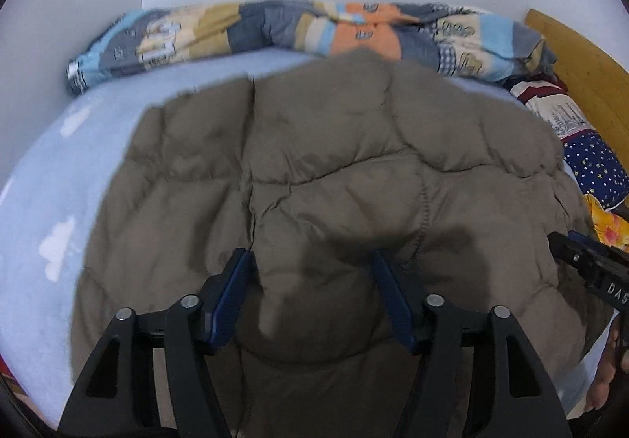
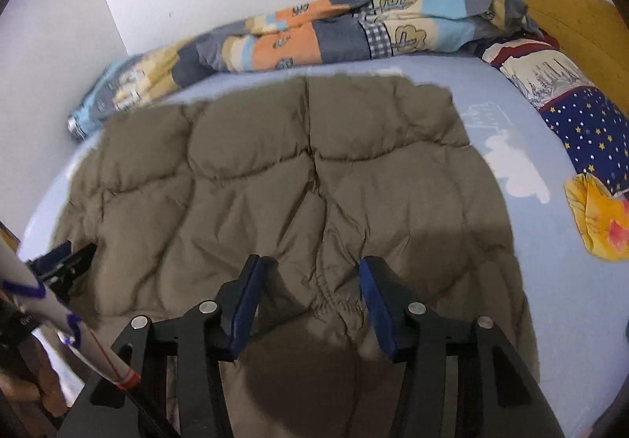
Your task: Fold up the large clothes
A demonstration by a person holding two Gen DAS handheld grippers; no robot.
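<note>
A large olive-brown quilted jacket (image 1: 322, 170) lies spread flat on the light blue bed sheet (image 1: 70, 170); it also shows in the right wrist view (image 2: 275, 170). My left gripper (image 1: 312, 259) is open just above the jacket's near part, with nothing between its fingers. My right gripper (image 2: 310, 265) is open over the jacket's near edge, above a gathered seam (image 2: 334, 300), holding nothing. The right gripper also shows at the right edge of the left wrist view (image 1: 589, 265), and the left gripper at the left edge of the right wrist view (image 2: 63, 261).
A rolled patchwork blanket (image 1: 298, 33) lies along the wall behind the jacket. A star-patterned pillow (image 2: 589, 131) and a yellow cloth (image 2: 601, 218) lie to the right by the wooden headboard (image 2: 558, 5). Bare sheet (image 2: 558, 280) lies right of the jacket.
</note>
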